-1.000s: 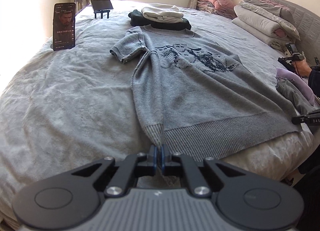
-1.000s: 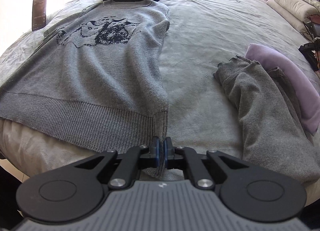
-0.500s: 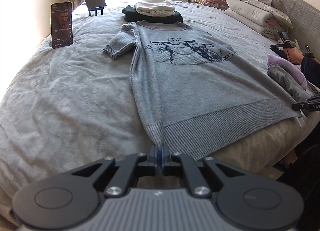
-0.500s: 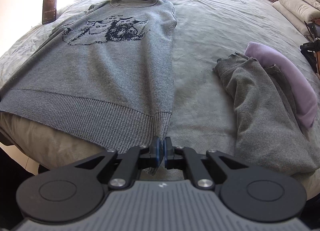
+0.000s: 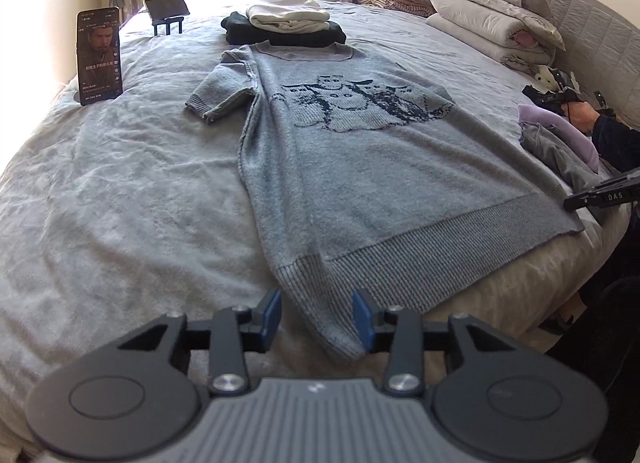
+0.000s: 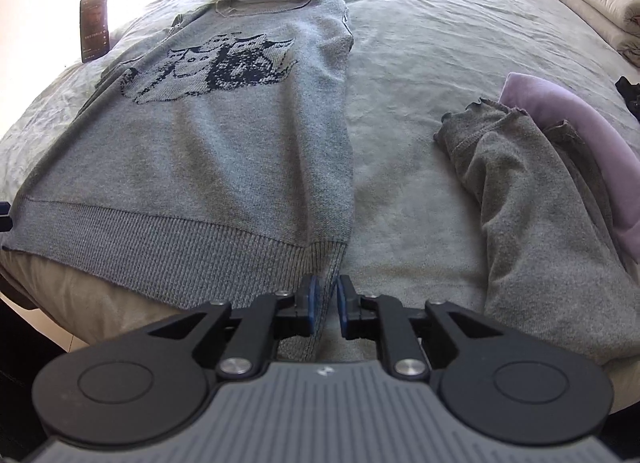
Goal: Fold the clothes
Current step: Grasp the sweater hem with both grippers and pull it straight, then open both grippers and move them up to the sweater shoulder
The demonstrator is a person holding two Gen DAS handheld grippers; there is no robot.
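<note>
2 hand-held grippers opening, hem corners between | sweater (image 5: 360, 167) flat | bed (image 5: 120, 191)

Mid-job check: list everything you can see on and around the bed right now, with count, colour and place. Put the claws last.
bed cover: one, grey, under everything
patterned sweater: one, grey with dark print, spread flat mid-bed, hem at the near edge
folded stack: cream garment on a black one, beyond the sweater's collar
phone: one, black, screen lit, upright at the bed's left side
second device on a stand: one, dark, far left corner
unfolded clothes: one grey, one lilac, right of the sweater
bedding pile: grey and pink, by the headboard
left claw: black, blue pads, opening around the hem's left corner
right claw: black, blue pads, opening around the hem's right corner
</note>
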